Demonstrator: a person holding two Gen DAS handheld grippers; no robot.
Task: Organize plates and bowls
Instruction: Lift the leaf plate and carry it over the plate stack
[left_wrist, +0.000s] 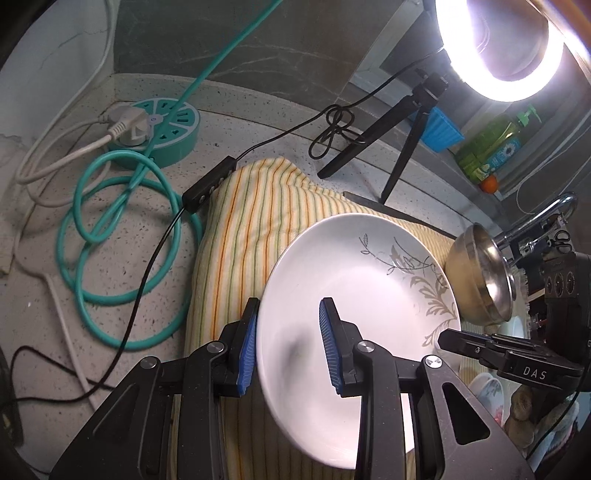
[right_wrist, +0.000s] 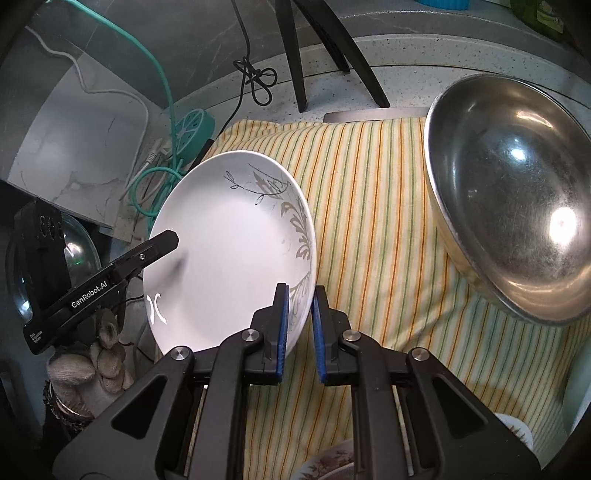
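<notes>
Jaws straddle the white plate (right_wrist: 229, 251) — above striped cloth (right_wrist: 369, 229), speckled counter (left_wrist: 155, 258).

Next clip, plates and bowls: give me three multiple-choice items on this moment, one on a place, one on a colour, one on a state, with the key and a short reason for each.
1. Where does the steel bowl sit relative to the white plate in the right wrist view?
A. To its right, on the striped cloth
B. Under it
C. To its left, on bare counter

2. What colour is the round power strip?
A. Red
B. Teal
C. Black

3. How do the right tongs stand at the plate?
A. Wide open, far from it
B. Closed around its rim, one pad on each face
C. Shut on the steel bowl

Key: 1 A, the bowl lies tilted on the cloth at the right. 2 B, its body and coiled cable are teal. 3 B, the blue pads flank the patterned rim; the left tongs straddle the opposite edge with a wider gap.
</notes>
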